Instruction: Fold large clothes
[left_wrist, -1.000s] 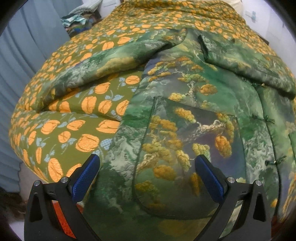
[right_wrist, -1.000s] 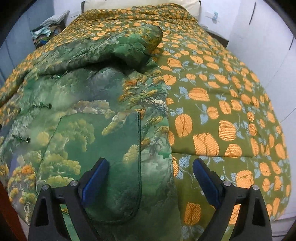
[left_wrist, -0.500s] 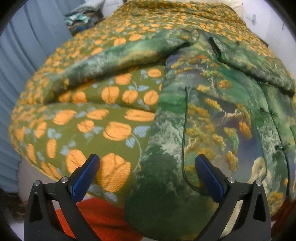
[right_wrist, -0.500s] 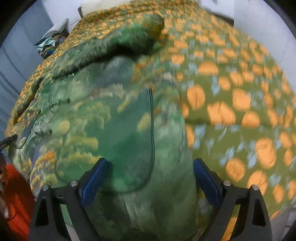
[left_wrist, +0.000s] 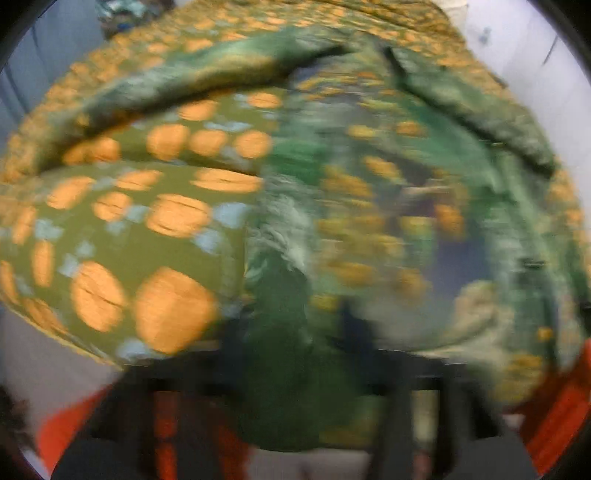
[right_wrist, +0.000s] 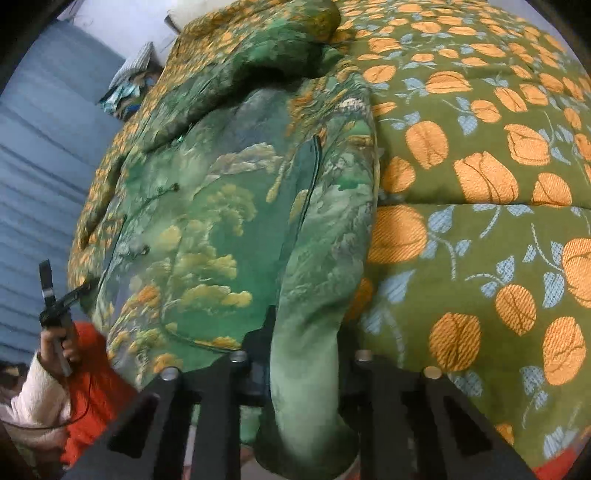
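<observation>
Looking like a home bedroom: a bed is wearing an olive quilt (right_wrist: 480, 229) with orange fruit print, blue curtains (right_wrist: 40, 155) are hanging alongside, and a pile of clothes (right_wrist: 129, 85) is sitting near a white wall (right_wrist: 122, 29).

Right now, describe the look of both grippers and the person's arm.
Right gripper: black angular frame with cut-outs and silver bolts. Left gripper: black too, blurred. In the right wrist view the left hand shows bare skin, a fluffy cream sleeve and a thin black cable.
</observation>
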